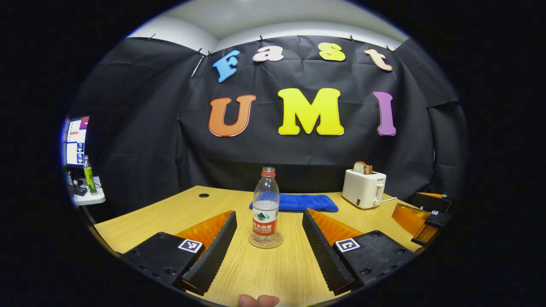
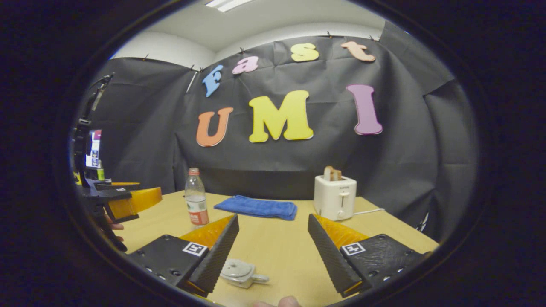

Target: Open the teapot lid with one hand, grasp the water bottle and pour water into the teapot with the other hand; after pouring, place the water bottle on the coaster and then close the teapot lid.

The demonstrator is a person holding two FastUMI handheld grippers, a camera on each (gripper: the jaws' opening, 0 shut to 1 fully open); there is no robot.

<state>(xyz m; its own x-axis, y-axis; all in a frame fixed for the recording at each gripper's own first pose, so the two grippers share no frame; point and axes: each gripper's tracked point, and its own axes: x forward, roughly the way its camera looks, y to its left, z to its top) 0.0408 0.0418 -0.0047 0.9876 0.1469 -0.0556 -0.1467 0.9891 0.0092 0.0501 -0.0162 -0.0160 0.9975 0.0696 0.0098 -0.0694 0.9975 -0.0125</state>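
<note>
A clear water bottle [image 1: 265, 200] with a red cap and a red-and-white label stands upright on a round coaster [image 1: 265, 241] at the middle of the wooden table [image 1: 170, 213]. My left gripper [image 1: 268, 213] is open, its fingers wide apart on either side of the bottle and touching nothing. In the right gripper view the bottle [image 2: 196, 200] stands to the left, with the left gripper [image 2: 123, 200] farther left. My right gripper [image 2: 273, 217] is open above the table. A small white teapot [image 2: 241, 272] with its lid on sits low by the right gripper's left finger.
A white toaster [image 1: 363, 187] holding a slice of bread stands at the back right, with a blue cloth [image 1: 294, 202] lying beside it. The right gripper [image 1: 422, 217] shows at the table's right edge. A side table [image 1: 87, 198] with a monitor and a green bottle is off to the left.
</note>
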